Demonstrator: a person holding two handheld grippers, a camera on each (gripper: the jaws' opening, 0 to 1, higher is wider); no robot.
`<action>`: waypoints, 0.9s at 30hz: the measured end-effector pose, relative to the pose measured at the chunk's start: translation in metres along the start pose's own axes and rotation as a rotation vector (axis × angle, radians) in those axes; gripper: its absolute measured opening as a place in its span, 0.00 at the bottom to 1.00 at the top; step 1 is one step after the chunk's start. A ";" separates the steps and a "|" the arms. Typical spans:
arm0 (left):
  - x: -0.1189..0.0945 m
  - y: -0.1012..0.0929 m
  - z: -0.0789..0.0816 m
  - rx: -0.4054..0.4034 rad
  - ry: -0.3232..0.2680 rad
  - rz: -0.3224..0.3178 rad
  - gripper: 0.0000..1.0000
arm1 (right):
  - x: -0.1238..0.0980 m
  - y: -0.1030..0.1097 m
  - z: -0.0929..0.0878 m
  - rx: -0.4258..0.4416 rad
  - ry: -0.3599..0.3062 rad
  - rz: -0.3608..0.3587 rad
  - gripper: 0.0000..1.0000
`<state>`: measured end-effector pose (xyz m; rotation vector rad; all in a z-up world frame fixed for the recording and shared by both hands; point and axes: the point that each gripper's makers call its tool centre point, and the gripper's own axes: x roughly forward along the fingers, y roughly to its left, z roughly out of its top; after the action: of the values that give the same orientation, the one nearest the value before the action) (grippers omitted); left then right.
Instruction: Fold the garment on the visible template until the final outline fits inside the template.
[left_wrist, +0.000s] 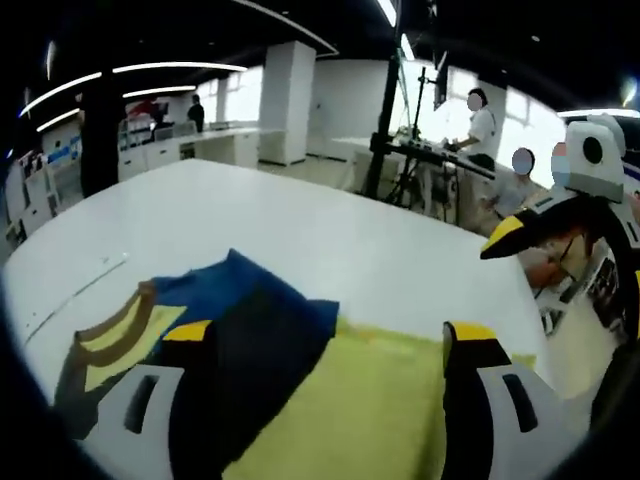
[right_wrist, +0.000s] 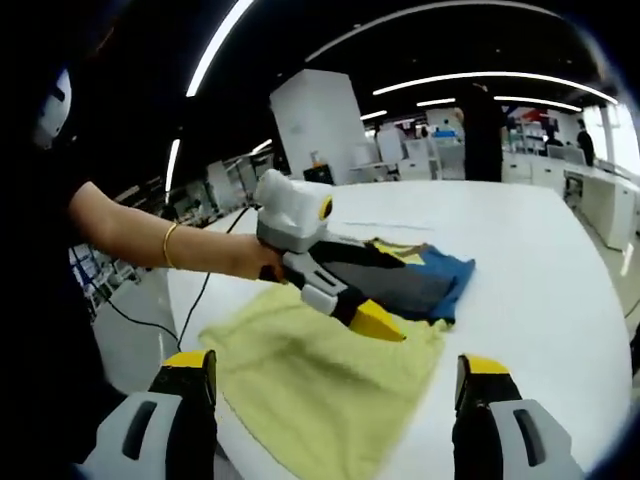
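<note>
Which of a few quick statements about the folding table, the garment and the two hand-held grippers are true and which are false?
1. The garment lies partly on a yellow cloth. True.
2. The table is dark wood. False: it is white.
3. The right hand-held gripper has its jaws spread apart with nothing between them. True.
4. The garment is plain red. False: it shows blue, dark and yellow parts.
5. In the right gripper view, the left hand-held gripper is held low over the garment and cloth. True.
6. The garment hangs off the table edge. False: it lies on the tabletop.
</note>
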<state>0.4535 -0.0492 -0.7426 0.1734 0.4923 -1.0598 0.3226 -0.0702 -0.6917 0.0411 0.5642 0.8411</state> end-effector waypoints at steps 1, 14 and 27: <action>-0.005 0.000 -0.001 0.004 0.002 -0.001 0.97 | 0.001 0.002 -0.001 -0.012 0.011 0.016 0.99; -0.072 0.004 -0.020 0.063 0.042 -0.001 0.99 | 0.007 0.016 -0.009 -0.125 0.133 0.104 0.98; -0.132 0.001 -0.042 0.081 0.065 0.034 0.99 | 0.009 0.031 -0.021 -0.219 0.217 0.142 0.93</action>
<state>0.3895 0.0709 -0.7181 0.2869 0.5035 -1.0443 0.2956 -0.0468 -0.7058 -0.2145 0.6754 1.0495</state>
